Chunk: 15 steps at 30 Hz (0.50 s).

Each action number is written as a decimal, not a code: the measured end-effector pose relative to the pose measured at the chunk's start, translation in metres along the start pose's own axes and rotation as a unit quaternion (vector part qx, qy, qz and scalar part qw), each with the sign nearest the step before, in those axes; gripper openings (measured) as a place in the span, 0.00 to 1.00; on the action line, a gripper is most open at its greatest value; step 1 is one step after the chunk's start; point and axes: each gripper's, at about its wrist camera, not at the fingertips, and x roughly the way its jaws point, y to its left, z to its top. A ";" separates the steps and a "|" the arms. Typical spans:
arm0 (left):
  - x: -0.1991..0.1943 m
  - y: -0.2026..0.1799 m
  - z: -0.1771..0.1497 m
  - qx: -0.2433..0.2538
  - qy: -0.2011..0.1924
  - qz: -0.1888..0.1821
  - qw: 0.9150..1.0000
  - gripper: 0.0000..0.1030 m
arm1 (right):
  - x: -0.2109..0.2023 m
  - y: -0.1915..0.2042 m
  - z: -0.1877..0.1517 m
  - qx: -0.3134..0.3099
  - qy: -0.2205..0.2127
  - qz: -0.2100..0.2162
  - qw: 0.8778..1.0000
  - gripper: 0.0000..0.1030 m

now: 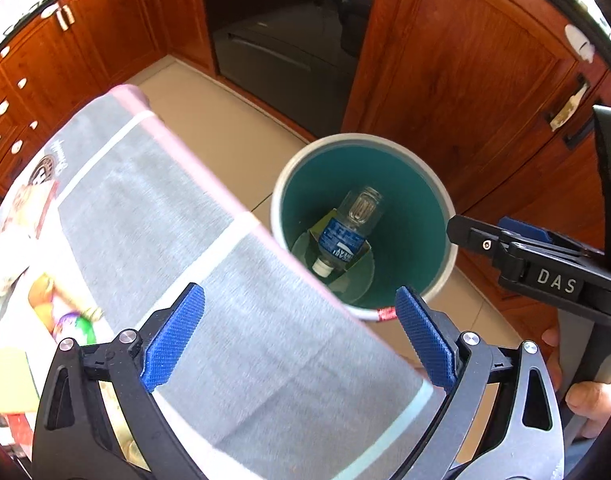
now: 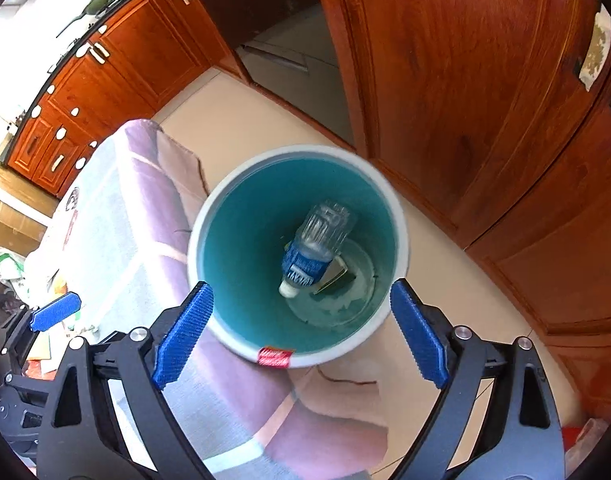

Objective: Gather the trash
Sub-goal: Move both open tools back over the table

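Note:
A round white bin with a teal inside (image 1: 433, 200) (image 2: 225, 216) stands on the floor beside the cloth-covered table (image 1: 165, 200). A clear plastic bottle with a blue label (image 1: 347, 234) (image 2: 311, 254) lies in it, cap down, on a flat dark piece. My left gripper (image 1: 299, 336) is open and empty above the table's edge, left of the bin. My right gripper (image 2: 301, 340) is open and empty right above the bin's mouth; it also shows at the right of the left wrist view (image 1: 481, 240).
Wooden cabinets (image 1: 465, 80) and a dark appliance (image 1: 281, 40) line the far side of the tiled floor (image 1: 225, 120). Several packets and papers lie on the table's left part (image 1: 33, 216). A red tag (image 2: 274, 358) sits on the bin's near rim.

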 end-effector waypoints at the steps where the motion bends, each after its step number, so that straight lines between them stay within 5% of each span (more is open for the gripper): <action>1: -0.007 0.004 -0.004 -0.005 -0.004 0.002 1.000 0.93 | -0.002 0.004 -0.003 -0.002 0.001 0.002 1.000 0.84; 15: -0.097 0.103 -0.105 -0.110 -0.051 0.029 0.992 0.96 | -0.031 0.090 -0.060 -0.081 0.017 0.025 0.996 0.85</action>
